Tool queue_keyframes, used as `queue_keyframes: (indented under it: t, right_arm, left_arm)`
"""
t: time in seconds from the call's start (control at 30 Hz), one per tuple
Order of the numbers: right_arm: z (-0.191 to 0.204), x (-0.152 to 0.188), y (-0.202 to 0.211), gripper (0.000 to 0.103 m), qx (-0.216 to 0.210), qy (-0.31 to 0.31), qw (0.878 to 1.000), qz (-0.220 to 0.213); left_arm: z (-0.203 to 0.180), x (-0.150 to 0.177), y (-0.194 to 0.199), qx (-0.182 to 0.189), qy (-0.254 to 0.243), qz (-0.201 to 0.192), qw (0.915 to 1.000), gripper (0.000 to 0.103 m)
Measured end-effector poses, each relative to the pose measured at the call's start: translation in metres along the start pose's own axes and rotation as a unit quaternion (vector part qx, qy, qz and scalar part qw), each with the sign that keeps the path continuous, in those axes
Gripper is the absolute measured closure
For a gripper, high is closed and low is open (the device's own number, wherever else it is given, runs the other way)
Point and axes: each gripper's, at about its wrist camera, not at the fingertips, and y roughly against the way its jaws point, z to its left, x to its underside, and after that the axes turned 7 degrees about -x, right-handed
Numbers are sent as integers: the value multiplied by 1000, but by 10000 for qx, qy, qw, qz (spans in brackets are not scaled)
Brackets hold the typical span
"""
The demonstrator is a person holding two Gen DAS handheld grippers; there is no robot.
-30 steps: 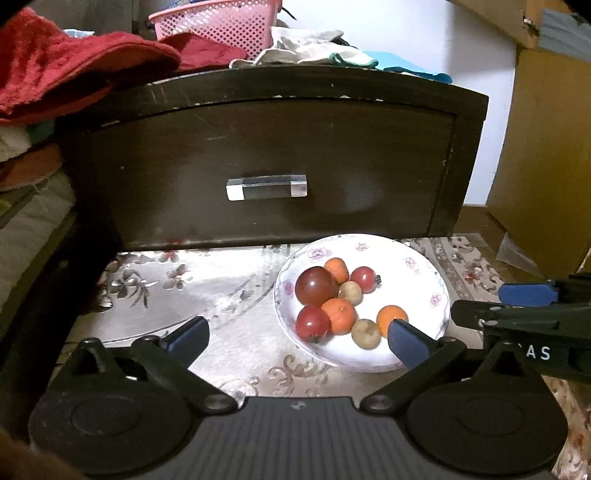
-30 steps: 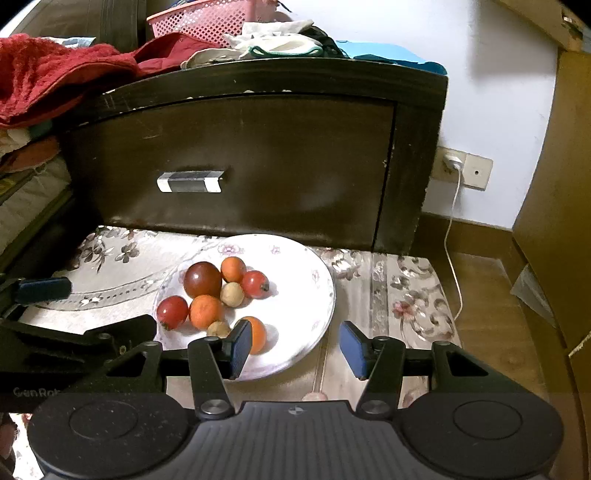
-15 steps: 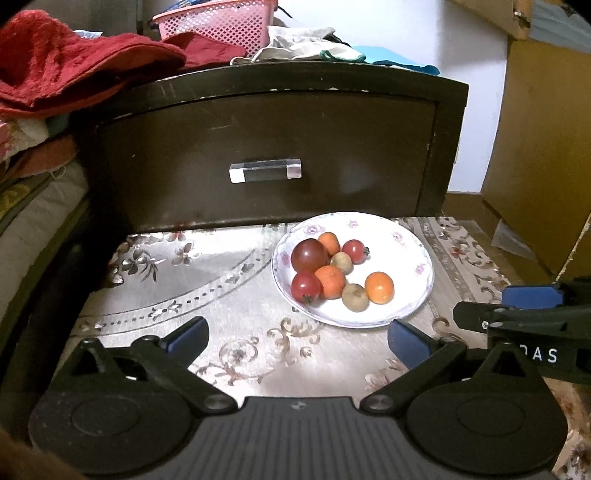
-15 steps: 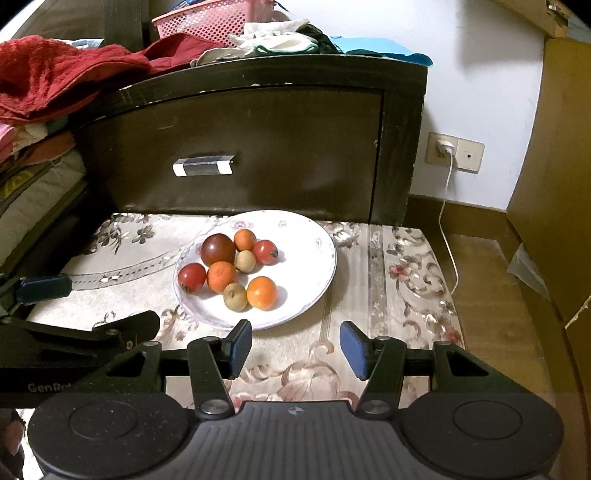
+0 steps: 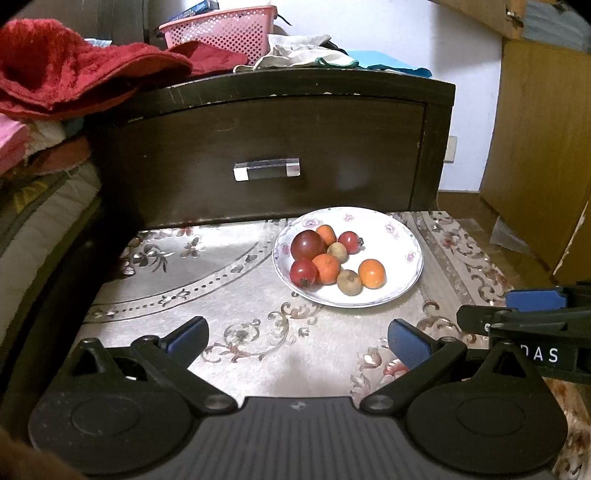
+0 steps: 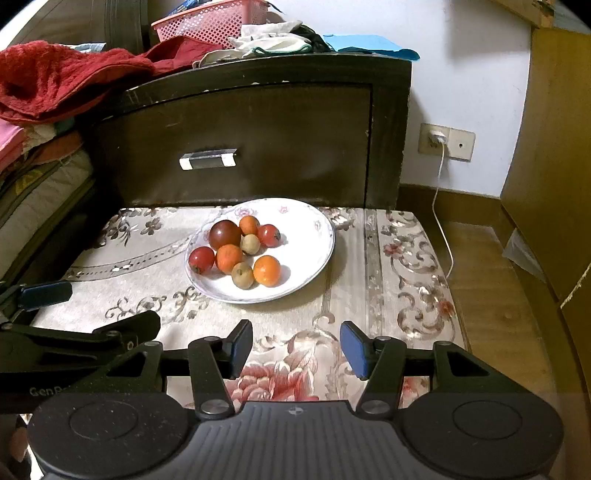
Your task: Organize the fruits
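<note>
A white flowered plate (image 5: 402,236) (image 6: 314,236) sits on the patterned cloth near the dark drawer front. It holds several small fruits: a dark red one (image 5: 307,244) (image 6: 224,233), red ones (image 5: 303,272), orange ones (image 5: 372,273) (image 6: 266,270) and brown ones (image 5: 349,282) (image 6: 242,275). My left gripper (image 5: 297,338) is open and empty, well short of the plate. My right gripper (image 6: 295,349) is open and empty, in front of the plate and a little to its right. The right gripper's side shows in the left wrist view (image 5: 532,314).
The dark drawer front (image 5: 266,147) with a clear handle (image 5: 266,169) stands behind the plate. A pink basket (image 5: 221,31) and red cloth (image 5: 66,74) lie on top. A wooden cabinet (image 6: 554,166) stands right; a cable (image 6: 441,206) hangs from a wall socket.
Both grippers have drawn back from the plate, which now sits farther away in both views. Both stay open and empty. The fruits have not moved.
</note>
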Motion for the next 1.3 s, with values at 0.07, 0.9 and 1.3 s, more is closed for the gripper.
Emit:
queue_keyframes:
  t: [0.07, 0.9, 1.3]
  right_arm:
    - [0, 2, 3, 53, 23, -4, 10000, 1]
    - [12, 14, 37, 53, 46, 118, 9998, -134]
    - [19, 27, 14, 53, 190, 243, 9993, 194]
  left_arm:
    - [-4, 2, 5, -118, -101, -53, 9999, 0]
    - [6, 20, 33, -237, 189, -26, 9995, 0]
    - [8, 35, 17, -165, 211, 133, 9996, 0]
